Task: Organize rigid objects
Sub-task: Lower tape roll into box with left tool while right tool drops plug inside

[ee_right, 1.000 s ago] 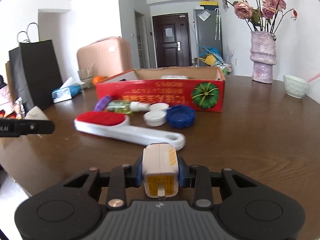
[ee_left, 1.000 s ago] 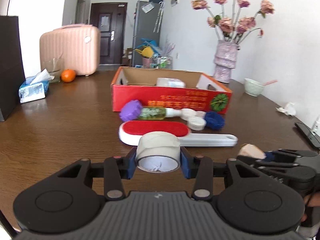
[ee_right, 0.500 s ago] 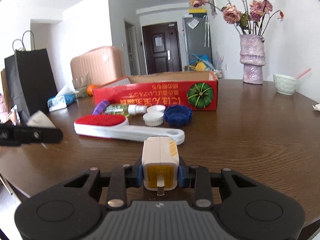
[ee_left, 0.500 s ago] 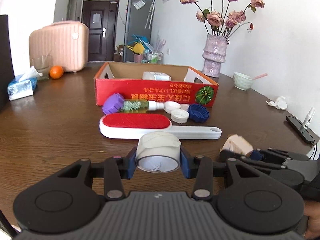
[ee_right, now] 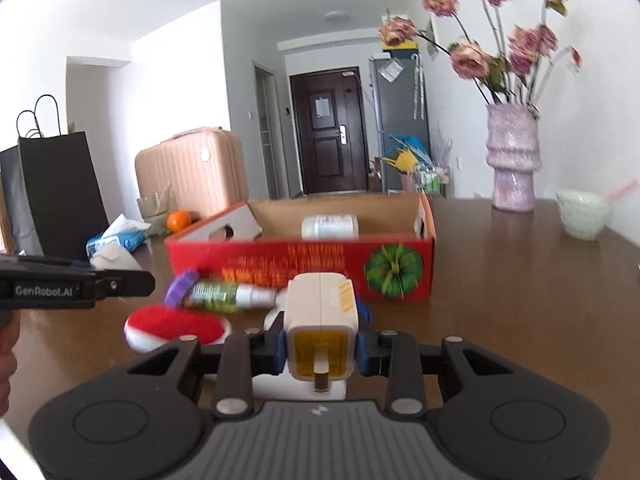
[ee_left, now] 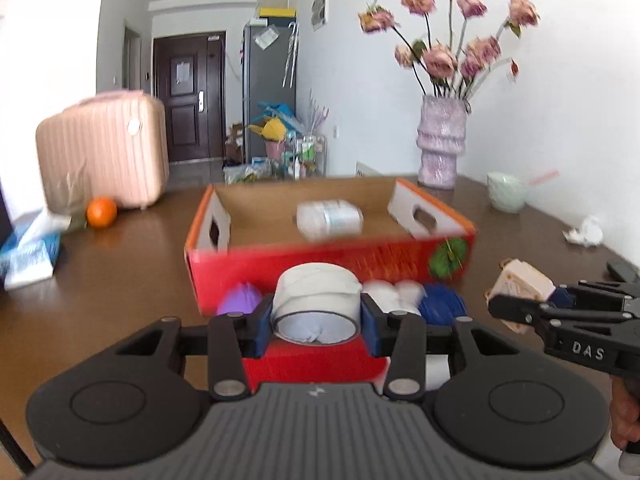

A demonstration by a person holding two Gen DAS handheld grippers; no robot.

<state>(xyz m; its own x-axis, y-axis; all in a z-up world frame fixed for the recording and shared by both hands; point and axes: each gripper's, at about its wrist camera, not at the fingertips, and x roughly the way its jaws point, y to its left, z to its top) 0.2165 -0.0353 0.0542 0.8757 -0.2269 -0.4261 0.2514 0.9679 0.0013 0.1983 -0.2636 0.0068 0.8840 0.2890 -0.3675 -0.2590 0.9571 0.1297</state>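
Left gripper [ee_left: 316,318] is clamped on a tape roll [ee_left: 316,304], right gripper [ee_right: 322,354] is clamped on a plug adapter [ee_right: 322,334]. Both held above the table [ee_right: 500,288], red box [ee_left: 332,256] at 12 o'clock with a white bottle [ee_left: 330,218] inside.

White walls enclose a bright room with a dark door [ee_left: 188,96], grey fridge [ee_left: 269,88] and brown table [ee_left: 120,264].

"DAS" stands in pale letters on the right gripper [ee_left: 520,304]. "GenRobot.AI" stands on the left gripper [ee_right: 132,280]. The yellow print on the red box [ee_right: 280,256] is too blurred to read.
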